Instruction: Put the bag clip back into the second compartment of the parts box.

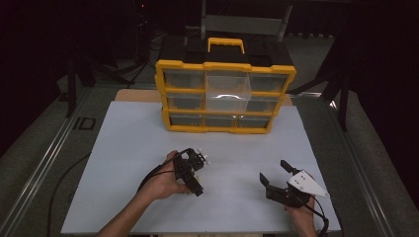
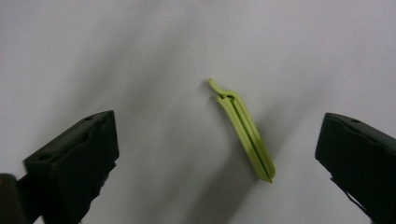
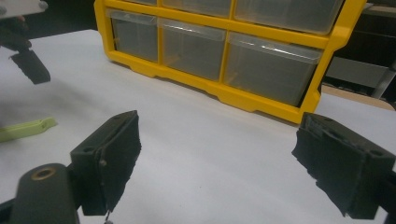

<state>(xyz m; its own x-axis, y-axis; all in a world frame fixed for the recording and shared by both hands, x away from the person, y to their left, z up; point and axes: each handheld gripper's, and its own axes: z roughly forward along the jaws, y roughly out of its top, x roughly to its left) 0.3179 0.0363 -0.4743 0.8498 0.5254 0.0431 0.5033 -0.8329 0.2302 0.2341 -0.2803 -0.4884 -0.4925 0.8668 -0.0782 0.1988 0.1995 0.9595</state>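
A slim yellow-green plastic piece (image 2: 245,133) with a hooked end lies flat on the white tabletop (image 2: 140,56). My left gripper (image 2: 218,140) hovers over it pointing down, open, with the piece between the jaws but nearer the right one and touching neither. In the high view the left gripper (image 1: 190,174) sits at the table's front middle. My right gripper (image 1: 273,171) is open to its right, holding nothing. From the right gripper view (image 3: 219,149) the green piece (image 3: 25,128) lies at the far left, below a jaw of the left gripper (image 3: 29,66).
A yellow drawer organizer (image 1: 225,66) with a handle stands at the back of the white table (image 1: 128,143). Its clear upper-middle drawer (image 1: 227,91) is pulled out. The organizer's bottom drawers (image 3: 194,46) face the right gripper. Dark floor and rails surround the table.
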